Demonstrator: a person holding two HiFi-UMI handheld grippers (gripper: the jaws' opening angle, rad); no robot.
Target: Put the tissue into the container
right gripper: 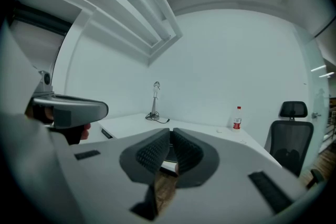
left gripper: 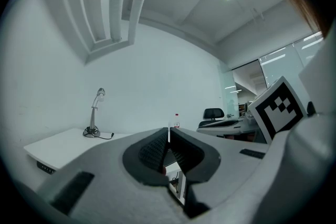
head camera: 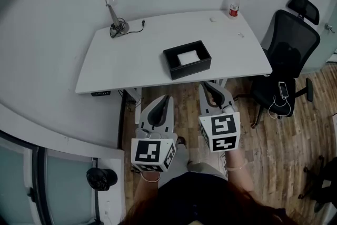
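The left gripper's [left gripper: 169, 135] fingers [left gripper: 151, 152] are pressed together at the tips, with nothing between them. The right gripper's [right gripper: 170, 136] fingers [right gripper: 149, 153] are also pressed together and hold nothing.

In the head view both grippers sit on the person's side of the container [head camera: 192, 68], off the bench's [head camera: 126, 63] near edge and above the wooden floor [head camera: 274, 145]. The right gripper [head camera: 206, 85] is almost straight in front of the container. The left gripper [head camera: 167, 97] is further toward the person and to the container's left.

The container is a black open box near the middle of the bench. The white tissue [head camera: 188, 57] lies flat inside it.

Beyond the container to its left stands a desk lamp [head camera: 112, 10]. Beyond it to the right stands a bottle [head camera: 234, 3] with a red cap. An office chair [head camera: 287, 52] is off the bench's end on the container's right.
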